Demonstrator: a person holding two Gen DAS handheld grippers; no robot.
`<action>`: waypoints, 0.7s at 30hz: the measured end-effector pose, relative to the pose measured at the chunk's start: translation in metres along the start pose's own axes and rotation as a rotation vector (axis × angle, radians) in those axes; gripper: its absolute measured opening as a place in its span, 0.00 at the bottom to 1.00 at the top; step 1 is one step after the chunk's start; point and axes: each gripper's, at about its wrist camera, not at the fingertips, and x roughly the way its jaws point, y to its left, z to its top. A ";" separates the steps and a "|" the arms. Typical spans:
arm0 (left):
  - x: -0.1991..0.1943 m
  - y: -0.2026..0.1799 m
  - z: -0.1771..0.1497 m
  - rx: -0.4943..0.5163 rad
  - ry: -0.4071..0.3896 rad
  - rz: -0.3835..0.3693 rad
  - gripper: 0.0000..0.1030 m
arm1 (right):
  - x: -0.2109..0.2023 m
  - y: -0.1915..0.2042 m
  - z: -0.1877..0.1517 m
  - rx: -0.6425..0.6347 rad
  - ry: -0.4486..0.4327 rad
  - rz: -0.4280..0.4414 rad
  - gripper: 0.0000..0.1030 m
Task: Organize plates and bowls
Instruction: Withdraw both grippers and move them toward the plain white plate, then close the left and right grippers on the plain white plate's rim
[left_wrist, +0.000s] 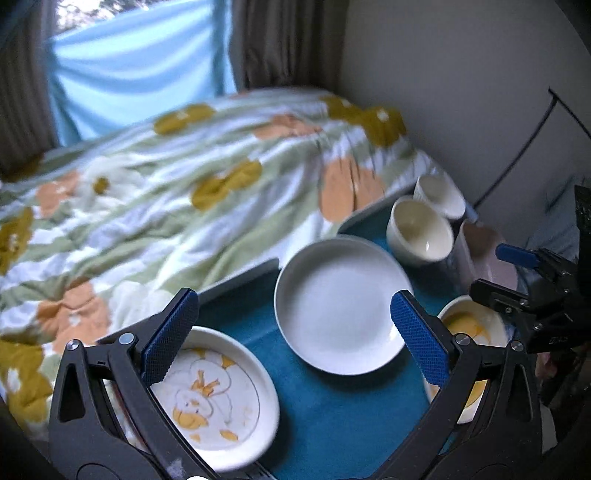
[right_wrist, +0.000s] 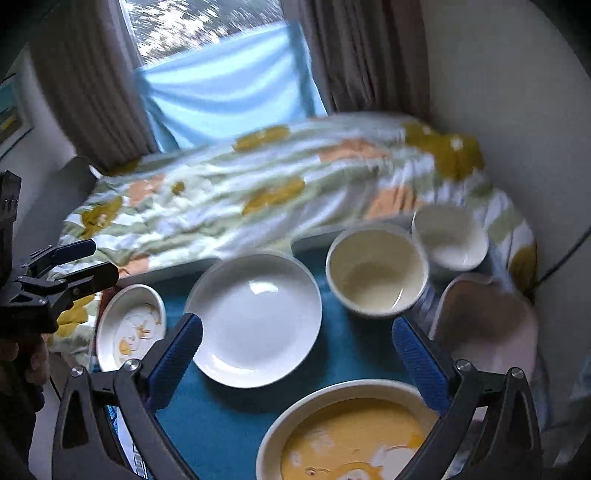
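A plain white plate (left_wrist: 338, 304) (right_wrist: 255, 317) lies in the middle of a teal-lined tray (left_wrist: 332, 413) (right_wrist: 225, 421). A duck-pattern plate (left_wrist: 218, 398) (right_wrist: 129, 326) lies at the tray's left. A yellow-patterned plate (right_wrist: 351, 435) (left_wrist: 469, 328) lies at the near right. A cream bowl (left_wrist: 421, 230) (right_wrist: 376, 271) and a white bowl (left_wrist: 439, 195) (right_wrist: 448, 236) stand at the back right. My left gripper (left_wrist: 293, 339) is open and empty, above the duck plate and white plate. My right gripper (right_wrist: 297, 360) is open and empty, above the yellow plate.
A pink heart-shaped dish (right_wrist: 484, 317) (left_wrist: 480, 254) stands at the tray's right. A flowered quilt (left_wrist: 166, 192) (right_wrist: 258, 184) covers the bed behind the tray. A wall (left_wrist: 461, 92) is on the right, curtains and a window (right_wrist: 207, 44) behind.
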 end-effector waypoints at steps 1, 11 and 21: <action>0.015 0.004 -0.001 0.000 0.030 -0.019 1.00 | 0.012 -0.001 -0.002 0.026 0.028 0.002 0.99; 0.119 0.018 -0.022 0.000 0.264 -0.139 0.70 | 0.091 -0.011 -0.021 0.141 0.193 -0.009 0.71; 0.146 0.020 -0.037 0.010 0.332 -0.153 0.29 | 0.116 -0.019 -0.031 0.173 0.234 -0.010 0.34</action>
